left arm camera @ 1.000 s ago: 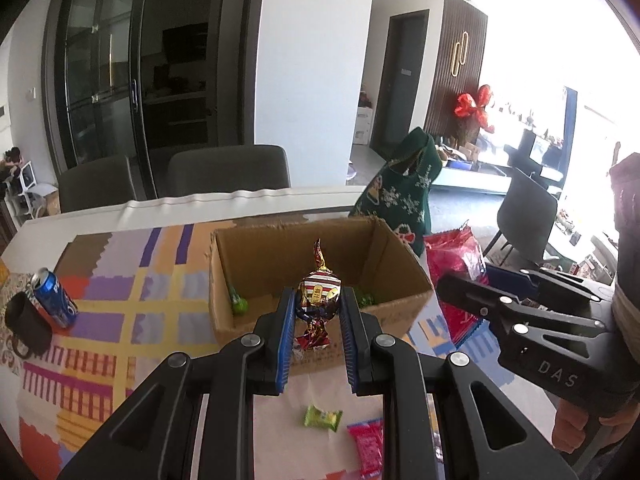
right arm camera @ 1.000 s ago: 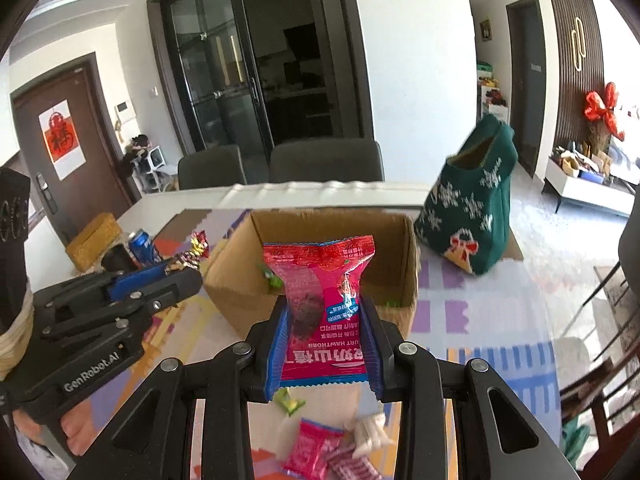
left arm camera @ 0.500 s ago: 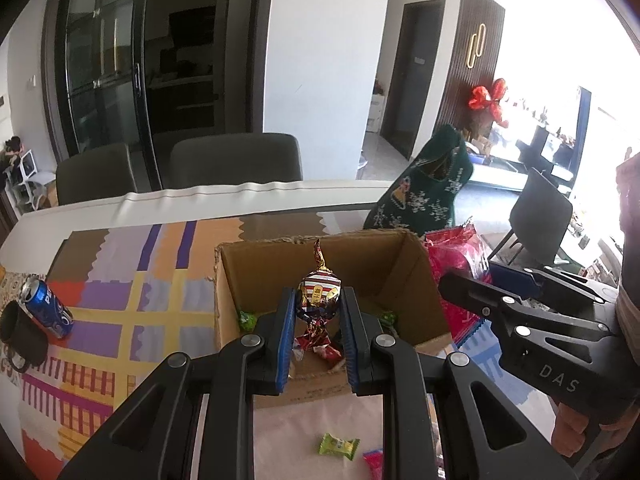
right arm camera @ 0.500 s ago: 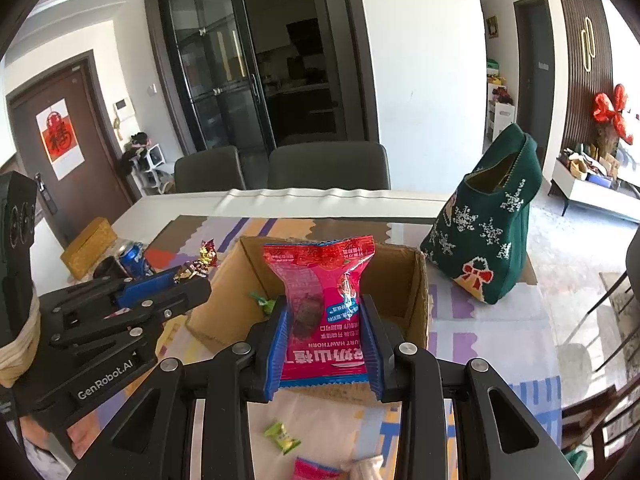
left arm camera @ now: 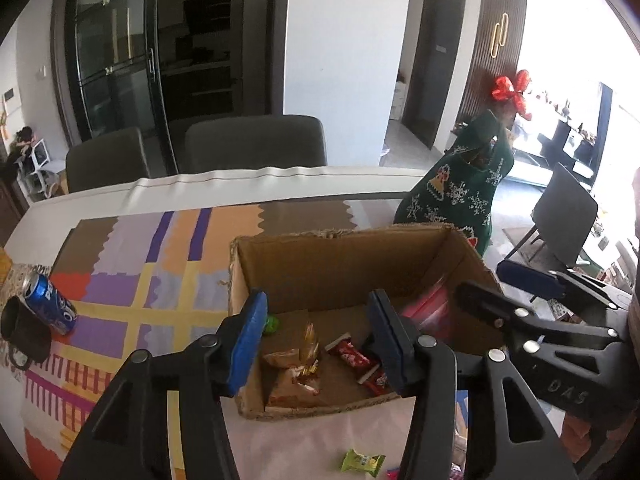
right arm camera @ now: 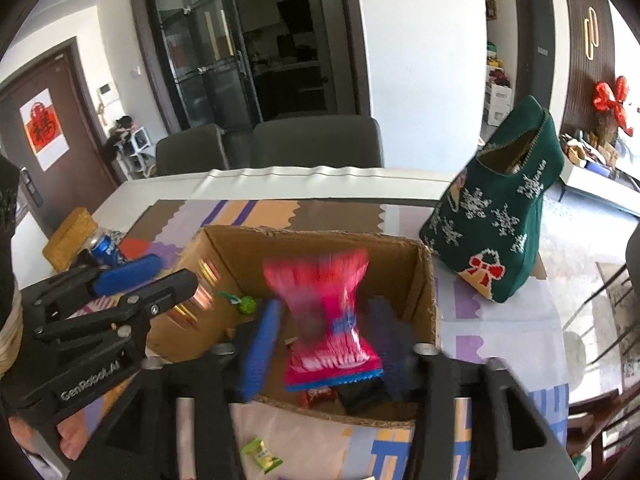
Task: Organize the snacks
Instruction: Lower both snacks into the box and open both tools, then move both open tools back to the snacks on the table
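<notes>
Fingers [right arm camera: 260,344] flank falling pink packet [right arm camera: 330,320].

1. A white wall section [left arm camera: 340,60] is seen behind the table, with dark-framed glass doors [left arm camera: 116,64] to its left.
2. Two grey upholstered chairs [left arm camera: 256,144] are drawn up at the far edge of the table [left arm camera: 280,182], whose white top is covered by a patchwork-patterned cloth [left arm camera: 132,264].
3. A dark wooden door [right arm camera: 44,152] carrying a red paper decoration [right arm camera: 40,128] is shown at far left in the right wrist view.
4. A slatted dark panel [right arm camera: 588,60] with a gold handle and a red bow [right arm camera: 610,98] is seen at right.
5. Strong daylight is admitted from the right side, where a further dark chair [left arm camera: 566,210] is placed.
</notes>
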The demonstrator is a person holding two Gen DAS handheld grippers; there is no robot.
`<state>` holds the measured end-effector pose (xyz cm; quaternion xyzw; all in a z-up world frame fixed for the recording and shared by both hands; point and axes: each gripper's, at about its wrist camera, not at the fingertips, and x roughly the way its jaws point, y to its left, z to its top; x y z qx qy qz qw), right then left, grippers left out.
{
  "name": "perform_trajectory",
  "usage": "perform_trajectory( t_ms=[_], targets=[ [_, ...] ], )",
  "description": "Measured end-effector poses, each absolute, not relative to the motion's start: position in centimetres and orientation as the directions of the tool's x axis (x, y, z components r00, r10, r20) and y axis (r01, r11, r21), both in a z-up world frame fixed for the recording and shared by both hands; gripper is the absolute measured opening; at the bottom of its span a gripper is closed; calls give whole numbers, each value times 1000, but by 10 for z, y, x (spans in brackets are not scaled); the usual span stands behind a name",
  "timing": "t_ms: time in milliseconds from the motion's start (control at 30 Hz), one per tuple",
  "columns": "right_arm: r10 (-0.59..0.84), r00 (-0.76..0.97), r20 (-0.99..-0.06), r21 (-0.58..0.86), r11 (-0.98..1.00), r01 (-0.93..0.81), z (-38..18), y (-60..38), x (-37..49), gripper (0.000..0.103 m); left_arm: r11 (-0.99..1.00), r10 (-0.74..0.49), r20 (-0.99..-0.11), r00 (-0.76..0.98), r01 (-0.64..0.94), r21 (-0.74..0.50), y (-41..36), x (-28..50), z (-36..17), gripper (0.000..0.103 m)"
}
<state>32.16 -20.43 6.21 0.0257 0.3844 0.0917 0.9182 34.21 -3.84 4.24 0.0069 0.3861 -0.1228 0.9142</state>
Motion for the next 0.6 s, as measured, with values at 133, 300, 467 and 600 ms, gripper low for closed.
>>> perform_trajectory(
  t_ms=[133,300,467,600],
  targets=[
    [174,695,-698,104,984,-142,63,-207,313,57,968,-223,-709,669,236,-82,-36,327,42,58],
    [154,690,-708,59,985,-159,63,-206,296,60,964,-228,-706,671,258,-66,-37,304,44,61],
    [157,664,-731,41,982,-187,59,-207,277,60,956,-242,-718,653,285,-63,-43,281,41,62],
    [157,644,-749,38,980,-195,53,-210,264,60,952,-241,-730,639,303,-50,-48,267,36,62]
  ],
)
